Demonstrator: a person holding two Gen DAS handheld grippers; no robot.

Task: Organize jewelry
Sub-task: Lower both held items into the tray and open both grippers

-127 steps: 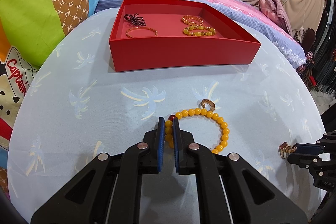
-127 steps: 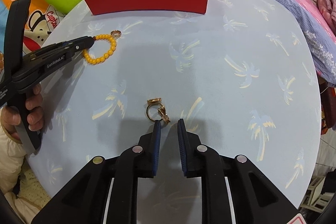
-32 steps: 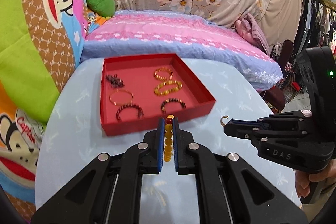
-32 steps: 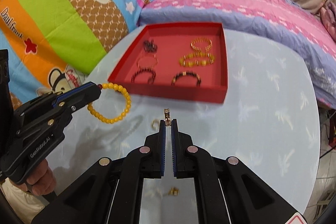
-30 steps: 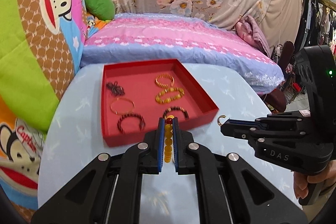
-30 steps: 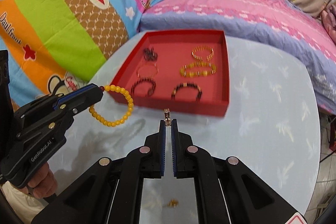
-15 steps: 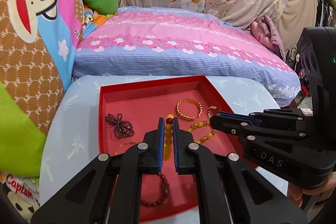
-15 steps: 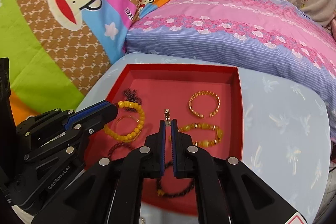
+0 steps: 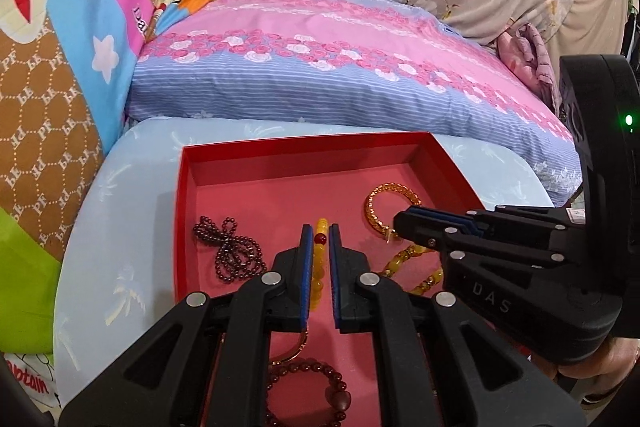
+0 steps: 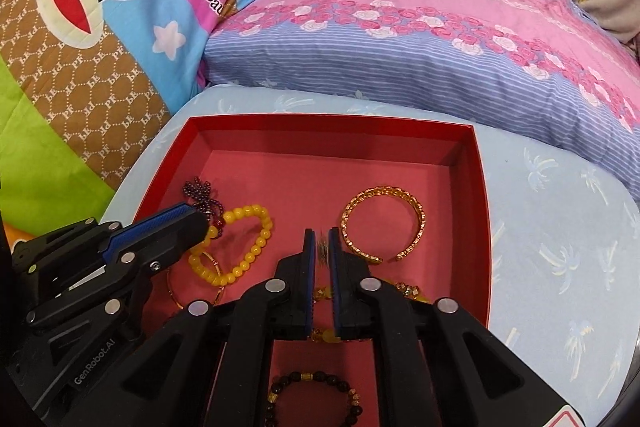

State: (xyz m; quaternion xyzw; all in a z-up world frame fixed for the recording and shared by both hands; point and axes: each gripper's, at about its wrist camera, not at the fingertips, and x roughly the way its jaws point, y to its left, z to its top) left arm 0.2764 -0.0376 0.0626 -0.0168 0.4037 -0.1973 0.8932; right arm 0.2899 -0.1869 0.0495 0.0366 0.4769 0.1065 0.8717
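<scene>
The red tray (image 9: 304, 143) (image 10: 482, 219) sits on the pale blue table. My left gripper (image 9: 318, 237) hangs over the tray's middle with the yellow bead bracelet (image 9: 317, 267) between its blue pads; in the right wrist view the bracelet (image 10: 244, 247) sags onto the tray floor. My right gripper (image 10: 322, 241) is over the tray too, its pads slightly parted around a blurred gold ring (image 10: 322, 247). In the left wrist view its tip (image 9: 400, 225) is by the gold bangle (image 9: 378, 205).
In the tray lie a dark bead knot (image 9: 230, 247), a gold bangle (image 10: 382, 223), a yellow stone chain (image 9: 412, 267), a dark red bead bracelet (image 9: 316, 395) and a black bead bracelet (image 10: 316, 393). Pillows and bedding rise behind the table.
Both grippers moved forward and lower over the tray. The yellow bracelet now droops onto the tray floor. The right pads have parted a little and the ring looks blurred.
</scene>
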